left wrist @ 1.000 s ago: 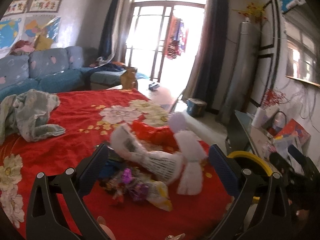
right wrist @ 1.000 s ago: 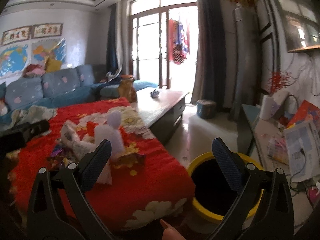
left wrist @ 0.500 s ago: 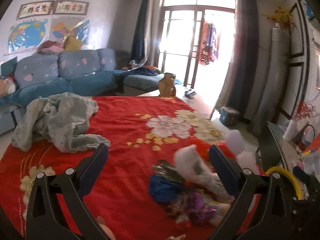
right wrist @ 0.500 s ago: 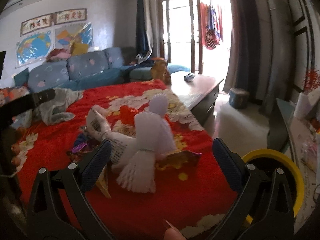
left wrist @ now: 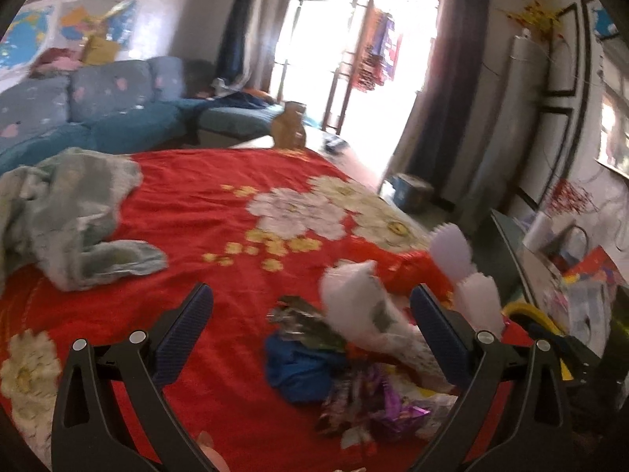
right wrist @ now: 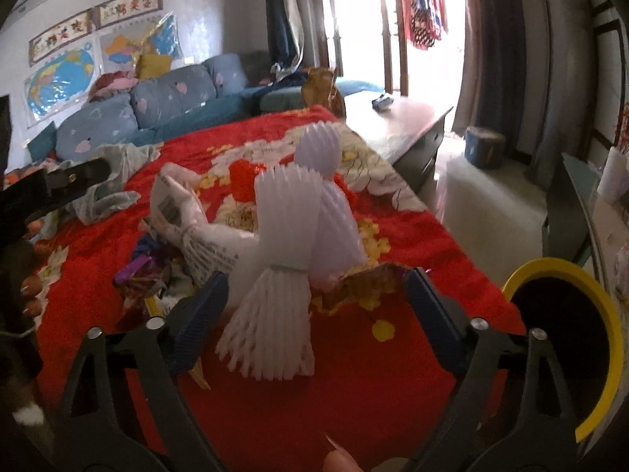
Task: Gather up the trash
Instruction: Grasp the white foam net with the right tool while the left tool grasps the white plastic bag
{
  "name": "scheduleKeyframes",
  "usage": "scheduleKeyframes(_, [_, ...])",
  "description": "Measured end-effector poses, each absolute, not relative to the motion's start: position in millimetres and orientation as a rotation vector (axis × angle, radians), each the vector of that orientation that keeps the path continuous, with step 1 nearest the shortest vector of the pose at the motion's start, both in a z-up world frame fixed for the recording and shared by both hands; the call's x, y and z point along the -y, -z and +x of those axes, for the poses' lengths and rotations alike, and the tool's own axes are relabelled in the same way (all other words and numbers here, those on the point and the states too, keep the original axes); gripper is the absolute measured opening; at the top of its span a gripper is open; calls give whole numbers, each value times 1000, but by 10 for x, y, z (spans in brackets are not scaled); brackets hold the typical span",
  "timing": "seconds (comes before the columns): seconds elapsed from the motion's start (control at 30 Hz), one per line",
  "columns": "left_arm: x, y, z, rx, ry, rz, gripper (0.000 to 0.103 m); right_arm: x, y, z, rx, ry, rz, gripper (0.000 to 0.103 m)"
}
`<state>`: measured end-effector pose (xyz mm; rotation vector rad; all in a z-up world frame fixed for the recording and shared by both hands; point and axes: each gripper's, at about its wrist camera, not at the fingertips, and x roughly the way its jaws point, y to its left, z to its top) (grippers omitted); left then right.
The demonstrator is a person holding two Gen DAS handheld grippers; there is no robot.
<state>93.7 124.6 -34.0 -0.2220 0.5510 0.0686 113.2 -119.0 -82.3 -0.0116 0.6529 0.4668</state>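
White foam netting (right wrist: 275, 275) is framed between the wide-spread right gripper (right wrist: 314, 310) fingers, ready for gripping; the left gripper (left wrist: 310, 334) is likewise held wide.

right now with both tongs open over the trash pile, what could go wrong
1. The right tongs straddle the white foam net, which looks soft and bulky; it may squash and slip out.
2. The white plastic bag and gold wrapper touch the net and may drag along.
3. The yellow bin stands below the red cloth's edge; loose pieces could miss it.
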Motion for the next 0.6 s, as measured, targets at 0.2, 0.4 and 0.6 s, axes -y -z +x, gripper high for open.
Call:
scheduleKeyframes(0.2, [-1138, 453, 1223, -619, -16, -229, 97, 1115, 981, 1176, -744, -538, -15, 58])
scheduleKeyframes(0.4, [-1117, 604, 1428, -685, 33, -257, 96, 1075, 1103, 1163, -795, -584, -19, 24])
scheduleKeyframes(0.6, [-1060, 700, 1536, -724, 66, -268, 83, 1083, 1117, 1119, -795, -608, -27, 14])
